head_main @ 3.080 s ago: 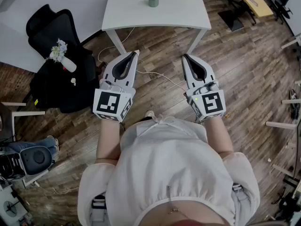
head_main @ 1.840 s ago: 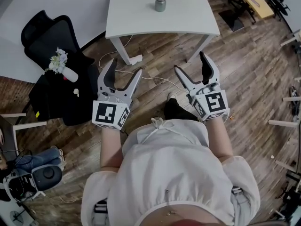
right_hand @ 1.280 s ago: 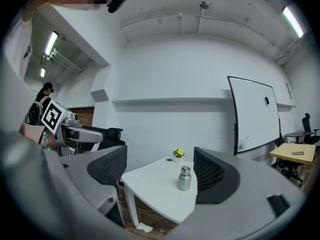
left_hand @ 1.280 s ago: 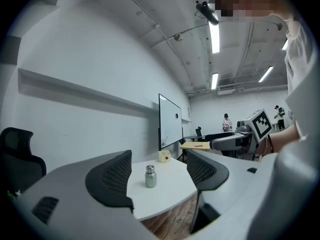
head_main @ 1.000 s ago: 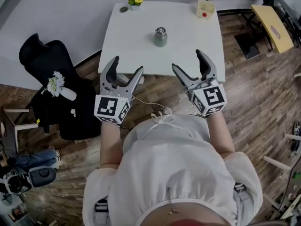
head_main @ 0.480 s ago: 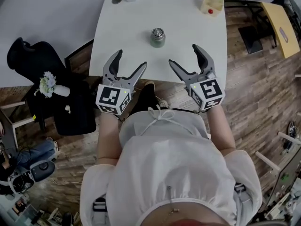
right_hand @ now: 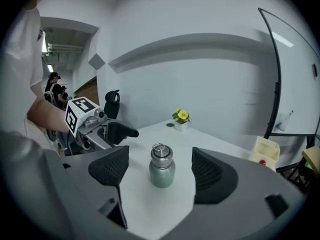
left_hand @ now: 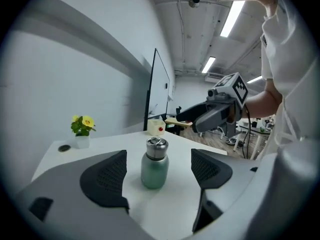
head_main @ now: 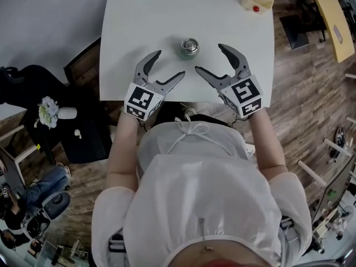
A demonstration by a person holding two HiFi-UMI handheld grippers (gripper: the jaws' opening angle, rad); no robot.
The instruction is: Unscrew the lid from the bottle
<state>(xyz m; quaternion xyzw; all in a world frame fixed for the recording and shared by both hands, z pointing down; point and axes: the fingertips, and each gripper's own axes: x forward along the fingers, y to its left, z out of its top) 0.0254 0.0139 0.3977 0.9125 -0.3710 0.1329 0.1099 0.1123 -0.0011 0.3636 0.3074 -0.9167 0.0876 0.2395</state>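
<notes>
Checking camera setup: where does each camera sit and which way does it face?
Head view: on the person's head, steeply down at table and bottle; torso, forearms show.
Left gripper view: on left hand-held gripper, along its open jaws; right hand-held gripper opposite.
Right gripper view: mirrored, left hand-held gripper opposite.
All three share the bottle.

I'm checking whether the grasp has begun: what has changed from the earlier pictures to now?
The left gripper and right gripper went from shut over the floor to open, and moved forward over the table. They now flank the bottle without touching it. Nothing was gripped. The bottle stayed upright on the table with its lid on.
</notes>
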